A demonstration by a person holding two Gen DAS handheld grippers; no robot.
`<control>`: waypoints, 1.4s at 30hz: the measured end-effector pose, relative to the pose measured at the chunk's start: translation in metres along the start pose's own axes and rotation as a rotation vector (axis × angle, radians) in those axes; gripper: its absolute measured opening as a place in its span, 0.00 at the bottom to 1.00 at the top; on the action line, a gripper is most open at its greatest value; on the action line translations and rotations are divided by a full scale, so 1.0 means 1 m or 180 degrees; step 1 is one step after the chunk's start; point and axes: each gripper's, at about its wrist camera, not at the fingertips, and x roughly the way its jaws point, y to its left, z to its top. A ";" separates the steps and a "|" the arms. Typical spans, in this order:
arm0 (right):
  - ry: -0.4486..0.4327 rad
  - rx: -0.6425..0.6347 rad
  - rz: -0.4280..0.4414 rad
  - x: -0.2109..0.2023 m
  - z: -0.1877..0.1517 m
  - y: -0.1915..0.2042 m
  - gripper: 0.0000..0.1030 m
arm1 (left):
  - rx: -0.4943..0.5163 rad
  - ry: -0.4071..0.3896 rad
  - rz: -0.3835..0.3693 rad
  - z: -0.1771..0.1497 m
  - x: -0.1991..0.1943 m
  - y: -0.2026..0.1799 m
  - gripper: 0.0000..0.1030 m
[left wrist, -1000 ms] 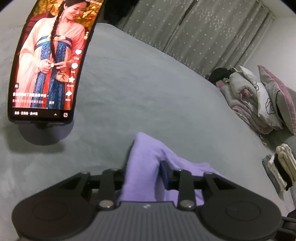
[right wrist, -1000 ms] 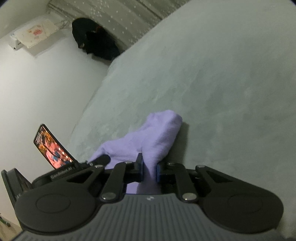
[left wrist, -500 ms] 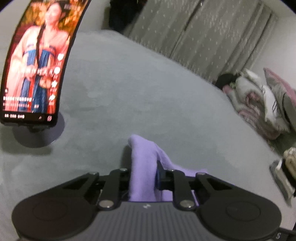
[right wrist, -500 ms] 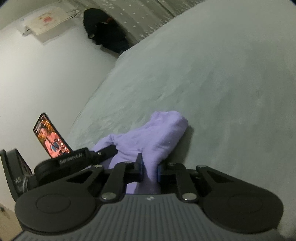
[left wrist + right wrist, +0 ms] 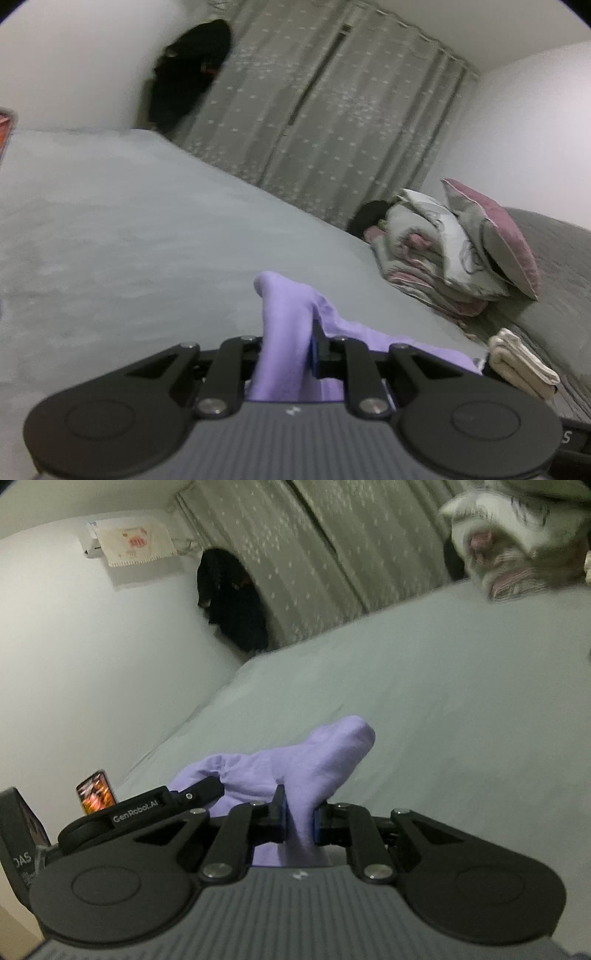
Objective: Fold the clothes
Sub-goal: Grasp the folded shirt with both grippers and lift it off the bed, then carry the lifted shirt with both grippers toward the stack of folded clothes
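**Inspector:** Start with the largest item.

**Assistant:** A grey bed (image 5: 122, 236) fills both views. Bedding and pillows (image 5: 454, 251) are piled at its far right edge, folded pale cloth (image 5: 524, 365) lies nearer along that side, and a phone (image 5: 96, 792) stands at the left edge.

**Inspector:** The garment?

**Assistant:** The purple garment (image 5: 295, 764) is raised above the bed, slung between the two grippers, its long axis running from one to the other.

**Inspector:** Grip state?

**Assistant:** The left gripper (image 5: 286, 350) is clamped tight on one bunched end, and the right gripper (image 5: 300, 821) is clamped equally tight on the other. Each end pokes forward past its jaws. Neither hand is nearer; the next fold likely needs both to travel together.
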 end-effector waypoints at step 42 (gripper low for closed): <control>-0.1821 -0.0415 -0.0845 -0.116 0.147 -0.263 0.14 | 0.1556 -0.0030 -0.2002 0.012 0.222 -0.393 0.15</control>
